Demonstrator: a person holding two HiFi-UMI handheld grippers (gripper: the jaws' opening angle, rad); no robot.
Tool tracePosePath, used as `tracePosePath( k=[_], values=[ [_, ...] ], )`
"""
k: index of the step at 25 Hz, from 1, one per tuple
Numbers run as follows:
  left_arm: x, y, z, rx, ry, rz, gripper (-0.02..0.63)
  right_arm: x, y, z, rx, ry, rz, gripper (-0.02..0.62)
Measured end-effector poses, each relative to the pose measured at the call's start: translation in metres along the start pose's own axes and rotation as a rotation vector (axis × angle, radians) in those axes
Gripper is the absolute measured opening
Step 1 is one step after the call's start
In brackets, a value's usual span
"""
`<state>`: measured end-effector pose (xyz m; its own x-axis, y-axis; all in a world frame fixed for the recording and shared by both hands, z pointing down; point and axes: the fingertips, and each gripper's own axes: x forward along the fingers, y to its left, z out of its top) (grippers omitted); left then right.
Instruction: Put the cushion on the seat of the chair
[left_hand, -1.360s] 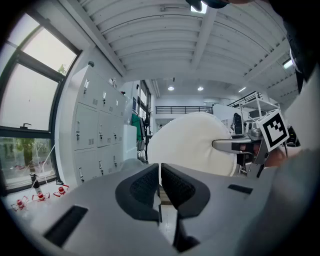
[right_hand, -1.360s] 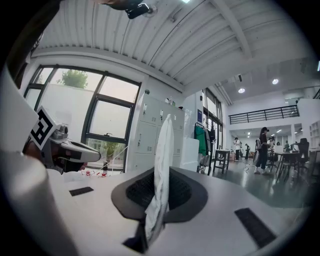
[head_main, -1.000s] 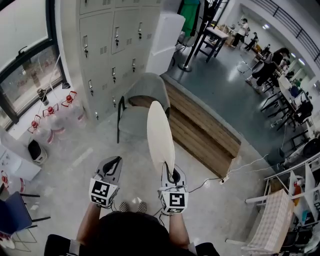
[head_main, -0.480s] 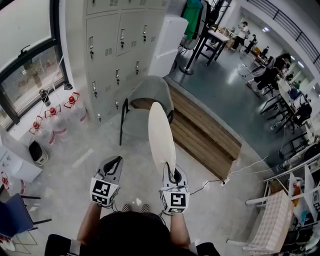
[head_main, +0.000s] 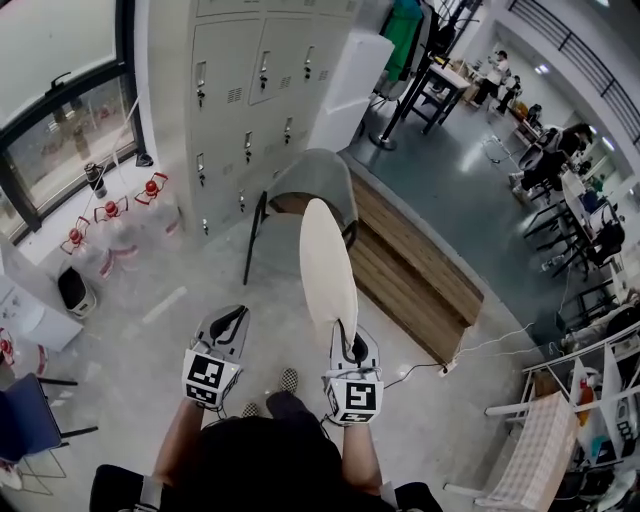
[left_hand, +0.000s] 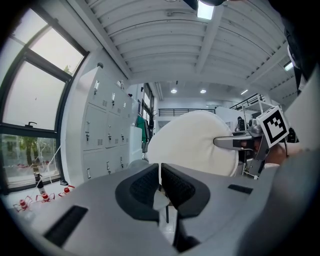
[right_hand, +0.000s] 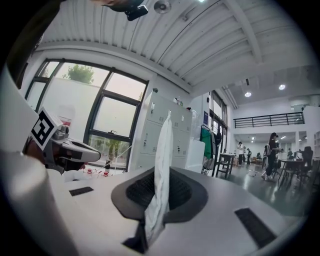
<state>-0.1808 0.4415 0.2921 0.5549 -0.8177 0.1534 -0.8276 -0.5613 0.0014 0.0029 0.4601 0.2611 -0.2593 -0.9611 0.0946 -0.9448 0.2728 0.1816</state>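
A cream oval cushion (head_main: 328, 262) stands on edge, upright, with my right gripper (head_main: 346, 342) shut on its lower rim. The right gripper view shows the cushion's (right_hand: 163, 155) thin edge pinched between the dark pads (right_hand: 180, 192). My left gripper (head_main: 229, 324) floats beside it on the left, shut with nothing in it; its pads (left_hand: 142, 186) almost meet. From the left gripper view the cushion's (left_hand: 192, 145) broad face shows, with the right gripper (left_hand: 226, 142) at its side. The grey chair (head_main: 312, 182) with black legs stands ahead, past the cushion's top, its seat bare.
Grey lockers (head_main: 250, 75) stand behind the chair. A low wooden platform (head_main: 415, 262) runs along its right. Water bottles with red caps (head_main: 112, 222) line the window wall at the left. A cable and power strip (head_main: 448, 364) lie on the floor at the right. People sit at distant tables (head_main: 560, 170).
Both grippers and the cushion have been carried forward together; the chair and lockers have drawn closer and lower in the head view. The grip on the cushion is unchanged.
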Motion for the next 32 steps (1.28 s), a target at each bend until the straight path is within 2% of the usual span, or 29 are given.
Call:
tracePosePath(
  k=[9,20,32],
  values=[
    [0.031,0.022,-0.005,-0.004,0.01,0.041,0.029,0.044,-0.006,-0.012,0.001,0.003,0.045,0.052],
    [0.14,0.045,0.01,0.015,0.023,0.056,0.029,0.141,-0.07,-0.021,0.013,0.005,0.081,0.052],
    [0.254,0.086,0.019,-0.002,0.076,0.119,0.029,0.258,-0.128,-0.033,0.057,0.035,0.163,0.052]
  ],
)
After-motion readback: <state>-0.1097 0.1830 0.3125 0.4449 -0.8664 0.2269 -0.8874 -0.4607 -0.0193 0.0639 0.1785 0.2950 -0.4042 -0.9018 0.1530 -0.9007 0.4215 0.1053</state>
